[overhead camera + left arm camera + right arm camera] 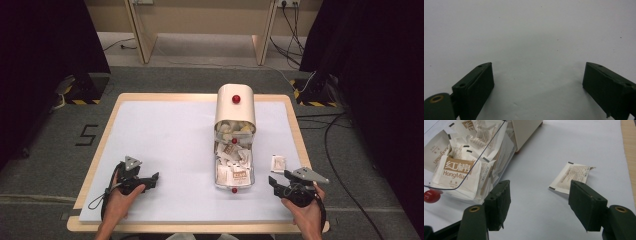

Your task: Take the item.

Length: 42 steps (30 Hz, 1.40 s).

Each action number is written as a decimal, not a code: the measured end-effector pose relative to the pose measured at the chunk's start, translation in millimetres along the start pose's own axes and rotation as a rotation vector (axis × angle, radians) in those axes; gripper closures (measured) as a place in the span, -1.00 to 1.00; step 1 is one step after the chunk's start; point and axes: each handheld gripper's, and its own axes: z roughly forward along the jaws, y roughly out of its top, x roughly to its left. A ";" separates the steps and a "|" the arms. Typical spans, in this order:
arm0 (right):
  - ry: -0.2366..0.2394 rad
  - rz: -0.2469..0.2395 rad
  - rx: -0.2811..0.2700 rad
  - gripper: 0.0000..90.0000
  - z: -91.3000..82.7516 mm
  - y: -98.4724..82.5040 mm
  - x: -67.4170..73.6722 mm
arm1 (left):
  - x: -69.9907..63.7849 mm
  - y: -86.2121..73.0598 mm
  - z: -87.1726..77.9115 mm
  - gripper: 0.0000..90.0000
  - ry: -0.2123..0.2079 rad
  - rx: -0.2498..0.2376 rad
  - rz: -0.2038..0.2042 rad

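packet lies on table, right of container.

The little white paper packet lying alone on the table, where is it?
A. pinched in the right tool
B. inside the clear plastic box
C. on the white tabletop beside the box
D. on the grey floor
C: the little white paper packet lies flat on the white tabletop, apart from the clear plastic box, with the open right tool not touching it.
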 end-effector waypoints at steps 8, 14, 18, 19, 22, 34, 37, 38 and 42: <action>0.013 -0.009 0.030 -0.28 -1.3 -5.2 2.8 | 0.0 0.0 0.0 -0.79 0.000 0.000 0.000; 0.018 -0.018 0.061 -0.31 -1.9 -9.7 4.3 | 0.0 0.0 0.0 -0.79 0.000 0.000 0.000; 0.021 -0.022 0.066 -0.31 -3.7 -12.2 4.6 | 0.0 0.0 0.0 -0.79 0.000 0.000 0.001; 0.022 -0.025 0.068 -0.31 -4.0 -12.9 4.5 | 0.0 0.0 0.0 -0.79 0.000 0.000 0.001; 0.019 -0.027 0.077 -0.31 -5.0 -15.3 5.3 | 0.0 0.0 0.0 -0.79 0.000 0.000 0.001; 0.022 -0.045 0.113 -0.31 -8.1 -23.3 7.1 | 0.0 0.0 0.0 -0.79 0.001 0.000 0.002; 0.023 -0.053 0.125 -0.31 -8.4 -25.3 7.8 | -0.1 0.0 0.0 -0.79 0.001 0.000 0.001; 0.023 -0.054 0.127 -0.31 -8.4 -26.0 8.0 | -0.1 0.0 0.0 -0.79 0.001 0.000 0.001; 0.027 -0.056 0.144 -0.31 -8.6 -28.8 7.9 | 0.0 0.0 0.0 -0.79 0.001 0.000 0.002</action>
